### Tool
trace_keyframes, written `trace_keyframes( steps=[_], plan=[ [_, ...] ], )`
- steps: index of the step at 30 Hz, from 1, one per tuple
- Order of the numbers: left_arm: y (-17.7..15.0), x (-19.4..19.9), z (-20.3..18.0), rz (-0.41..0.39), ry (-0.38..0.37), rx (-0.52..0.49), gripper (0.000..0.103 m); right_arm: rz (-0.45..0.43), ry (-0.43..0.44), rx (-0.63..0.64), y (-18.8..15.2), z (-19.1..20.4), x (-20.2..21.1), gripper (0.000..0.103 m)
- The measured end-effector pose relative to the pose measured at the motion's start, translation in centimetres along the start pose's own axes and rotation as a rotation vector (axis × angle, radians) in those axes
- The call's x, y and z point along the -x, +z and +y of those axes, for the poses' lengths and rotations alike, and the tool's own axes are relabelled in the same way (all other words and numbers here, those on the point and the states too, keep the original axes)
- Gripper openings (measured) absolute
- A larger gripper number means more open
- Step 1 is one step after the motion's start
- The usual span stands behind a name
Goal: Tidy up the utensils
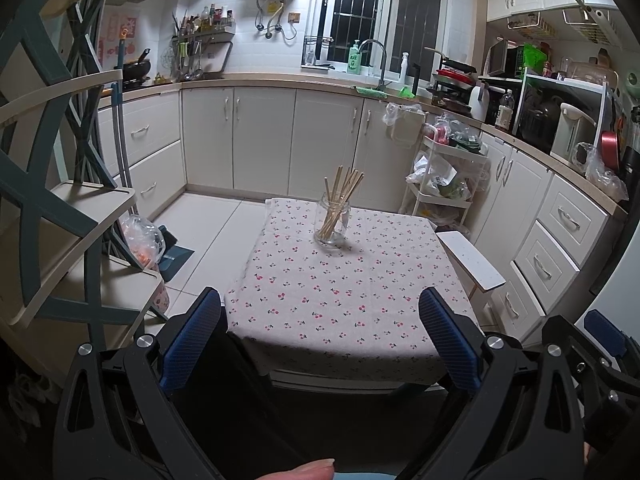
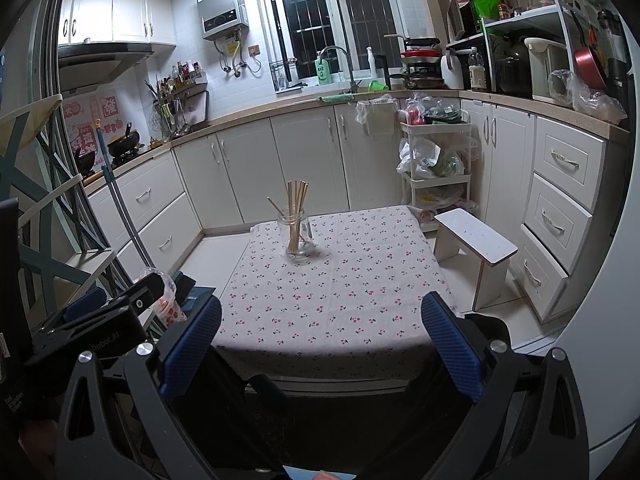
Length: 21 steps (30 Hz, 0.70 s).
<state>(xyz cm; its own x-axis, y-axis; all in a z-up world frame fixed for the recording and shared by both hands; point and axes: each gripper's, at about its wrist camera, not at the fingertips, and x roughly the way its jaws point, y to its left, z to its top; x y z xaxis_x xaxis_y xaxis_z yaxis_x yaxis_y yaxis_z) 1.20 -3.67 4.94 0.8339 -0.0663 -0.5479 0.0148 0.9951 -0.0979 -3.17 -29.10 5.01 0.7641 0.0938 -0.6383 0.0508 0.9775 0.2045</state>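
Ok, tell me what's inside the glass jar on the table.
The glass jar holds a bundle of wooden chopsticks, standing tilted with tips fanning above the rim. Nothing else shows through the glass; the very bottom is hard to make out.

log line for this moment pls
left tongs open, empty | right tongs open, empty | chopsticks upright in jar | table otherwise bare

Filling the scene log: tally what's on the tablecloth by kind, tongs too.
Glass jar: 1
Chopsticks bundle in the jar: 1, single sticks too close to count
Tongs: 2, left and right, both open and empty
Total: 4
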Motion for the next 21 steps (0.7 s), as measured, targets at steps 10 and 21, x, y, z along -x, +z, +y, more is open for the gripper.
trace_keyframes(
  steps=[10,21],
  plan=[
    [0.30,-0.12,0.50,-0.007,0.027,0.005,0.095,0.001,0.000,0.001,0.00,0.10,0.00,0.096],
    [-0.20,-0.61,0.16,0.017,0.014,-0.004,0.095,0.002,0.001,0.004,0.13,0.06,-0.17,0.096]
  ],
)
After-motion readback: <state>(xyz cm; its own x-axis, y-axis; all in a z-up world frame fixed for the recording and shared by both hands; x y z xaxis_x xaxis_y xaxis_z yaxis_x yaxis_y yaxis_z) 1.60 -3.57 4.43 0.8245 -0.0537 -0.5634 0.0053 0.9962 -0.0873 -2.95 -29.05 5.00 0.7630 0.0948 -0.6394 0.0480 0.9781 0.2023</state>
